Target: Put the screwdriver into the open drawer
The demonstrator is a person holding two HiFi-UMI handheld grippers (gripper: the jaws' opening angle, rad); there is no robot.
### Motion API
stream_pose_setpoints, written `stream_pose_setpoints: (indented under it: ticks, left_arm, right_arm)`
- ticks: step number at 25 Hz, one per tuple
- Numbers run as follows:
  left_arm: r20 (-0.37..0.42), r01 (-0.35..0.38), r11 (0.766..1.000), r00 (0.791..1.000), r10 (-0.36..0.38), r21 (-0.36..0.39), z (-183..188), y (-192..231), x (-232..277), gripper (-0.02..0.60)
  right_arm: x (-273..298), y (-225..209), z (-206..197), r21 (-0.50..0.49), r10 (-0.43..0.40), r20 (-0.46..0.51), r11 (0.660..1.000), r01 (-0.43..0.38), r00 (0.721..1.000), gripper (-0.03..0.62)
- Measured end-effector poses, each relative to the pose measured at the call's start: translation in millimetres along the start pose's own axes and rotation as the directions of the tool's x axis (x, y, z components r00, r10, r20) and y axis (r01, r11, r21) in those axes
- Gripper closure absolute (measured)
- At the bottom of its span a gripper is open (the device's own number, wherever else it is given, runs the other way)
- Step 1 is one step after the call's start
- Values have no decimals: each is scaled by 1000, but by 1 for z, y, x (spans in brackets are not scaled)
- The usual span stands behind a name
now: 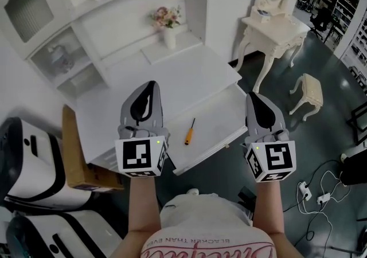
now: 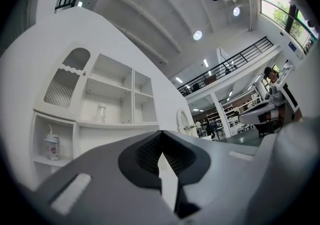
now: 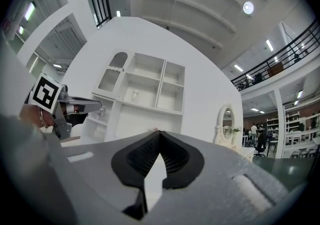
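Two pairs of jaws, both mine, both pressed together, nothing between: left gripper (image 1: 150,86), right gripper (image 1: 253,97). Screwdriver (image 1: 189,132), orange handle, lies flat on white floor of open drawer (image 1: 225,114), between my grippers, touching neither. My shirt (image 1: 203,217) carries print, upside down from here: looks like "BLACKER THAN EVER".

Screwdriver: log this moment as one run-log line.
screwdriver: lying free on white surface | left hand-held gripper: shut, empty | right hand-held gripper: shut, empty
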State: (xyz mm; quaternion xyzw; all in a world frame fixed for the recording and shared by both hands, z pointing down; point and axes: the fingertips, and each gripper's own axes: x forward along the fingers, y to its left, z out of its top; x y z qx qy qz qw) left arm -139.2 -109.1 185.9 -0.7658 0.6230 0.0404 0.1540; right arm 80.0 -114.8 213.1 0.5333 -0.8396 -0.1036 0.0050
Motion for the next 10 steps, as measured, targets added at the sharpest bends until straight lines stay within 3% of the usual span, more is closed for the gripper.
stream_pose_setpoints:
  ticks: [10]
  left_arm:
    - [10,11,1000,1000,-11,-4,7,0,-1,563]
  right_arm:
    - [-2,4,7,-7,10,22,1000,-10,1000,594]
